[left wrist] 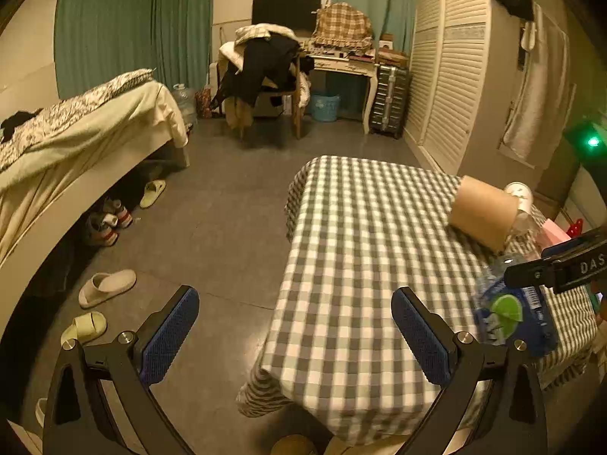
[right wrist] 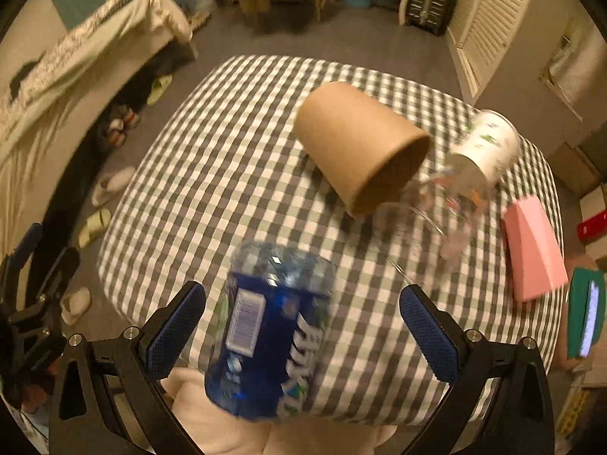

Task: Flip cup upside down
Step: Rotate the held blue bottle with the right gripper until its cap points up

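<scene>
Brown paper cup point(right wrist: 360, 148), centre of right-wrist frame on the grey-checked tablecloth point(right wrist: 212, 174), looks light, crushable: grip mid-wall gently. Right gripper point(right wrist: 302, 326) wide open, blue plastic bottle point(right wrist: 269, 333) between its jaws, unclamped. Left gripper point(left wrist: 295, 331) wide open, empty.

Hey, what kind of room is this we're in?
Most likely a lived-in bedroom: a bed with rumpled covers, slippers on the floor, and louvered wardrobe doors along the wall.

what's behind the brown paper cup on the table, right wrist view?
Behind the brown paper cup: a clear glass and a white printed cup on the checkered tablecloth, with a pink cup further right. The brown cup hides part of the glass.
</scene>
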{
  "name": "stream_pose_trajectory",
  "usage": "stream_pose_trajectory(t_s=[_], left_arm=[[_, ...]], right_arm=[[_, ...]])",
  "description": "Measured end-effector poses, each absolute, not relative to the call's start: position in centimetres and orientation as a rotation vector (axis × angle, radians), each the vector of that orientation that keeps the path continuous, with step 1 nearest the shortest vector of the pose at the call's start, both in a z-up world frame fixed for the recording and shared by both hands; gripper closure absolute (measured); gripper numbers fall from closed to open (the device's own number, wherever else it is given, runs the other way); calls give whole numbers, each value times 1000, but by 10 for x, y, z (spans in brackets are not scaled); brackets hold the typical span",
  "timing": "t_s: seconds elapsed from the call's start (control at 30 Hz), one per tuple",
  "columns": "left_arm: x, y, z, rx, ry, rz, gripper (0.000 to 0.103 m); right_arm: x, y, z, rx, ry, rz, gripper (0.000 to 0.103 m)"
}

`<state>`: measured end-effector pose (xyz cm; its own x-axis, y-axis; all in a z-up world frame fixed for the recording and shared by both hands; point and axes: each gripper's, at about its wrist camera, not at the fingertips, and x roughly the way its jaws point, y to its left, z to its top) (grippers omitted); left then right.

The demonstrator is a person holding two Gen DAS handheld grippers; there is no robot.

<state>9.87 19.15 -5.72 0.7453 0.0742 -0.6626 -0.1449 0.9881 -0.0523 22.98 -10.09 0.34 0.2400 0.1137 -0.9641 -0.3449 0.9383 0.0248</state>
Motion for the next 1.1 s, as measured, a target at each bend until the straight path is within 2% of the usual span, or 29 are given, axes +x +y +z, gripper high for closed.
stream_pose_trajectory(t_s=[0.23, 0.33, 0.5, 0.67, 0.83, 0.93, 1.03, 1.1], left_arm=[[104, 202, -74, -126, 750, 112, 0], [106, 202, -77, -133, 763, 109, 0], [106, 201, -78, -130, 769, 110, 0], [104, 199, -76, -132, 765, 118, 0], [100, 192, -72, -127, 758, 119, 0], [98, 189, -69, -122, 754, 112, 0], [95, 182, -68, -104, 753, 110, 0], [94, 178, -67, -94, 754, 109, 0]], right_arm=[[254, -86, -31, -210, 1416, 294, 4], [257, -80, -41, -216, 1433, 294, 11], [258, -73, -49, -229, 1433, 309, 29], [254, -79, -34, -206, 1378, 326, 29], [245, -89, 9, -201, 1173, 365, 29], [232, -91, 34, -259, 951, 313, 29], [210, -90, 38, -348, 766, 272, 29], [196, -88, 34, -357, 716, 280, 29]])
